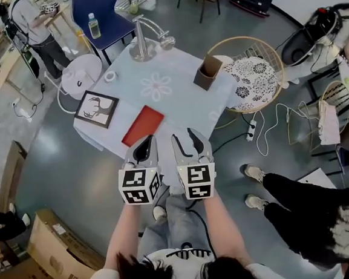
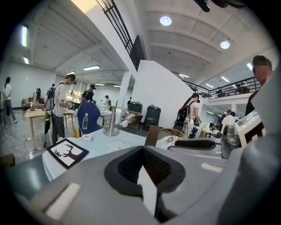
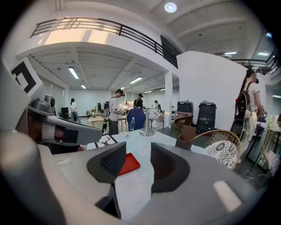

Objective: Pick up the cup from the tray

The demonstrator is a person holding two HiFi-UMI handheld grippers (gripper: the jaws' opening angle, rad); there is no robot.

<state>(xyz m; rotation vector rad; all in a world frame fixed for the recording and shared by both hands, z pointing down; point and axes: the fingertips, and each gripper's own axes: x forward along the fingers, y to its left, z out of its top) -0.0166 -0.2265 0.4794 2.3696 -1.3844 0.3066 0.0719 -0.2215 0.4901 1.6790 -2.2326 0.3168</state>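
A flat red tray (image 1: 143,124) lies at the near edge of a table with a pale blue cloth (image 1: 177,99); I see no cup on it. At the table's far end stands a metal stand (image 1: 141,46) with a pale cup-like thing (image 1: 166,42) on its arm. Both grippers are held side by side in the air, just short of the table's near edge. The left gripper (image 1: 146,143) is empty and shut, its pads meeting in the left gripper view (image 2: 145,154). The right gripper (image 1: 184,135) is open and empty; the tray (image 3: 129,163) shows through its gap (image 3: 138,158).
On the table are a framed deer picture (image 1: 96,108), a tape roll (image 1: 110,76) and a brown box (image 1: 208,72). A wicker chair (image 1: 272,60) stands to the right, a blue chair (image 1: 100,18) behind. A person's legs (image 1: 288,192) and cardboard boxes (image 1: 47,250) flank me.
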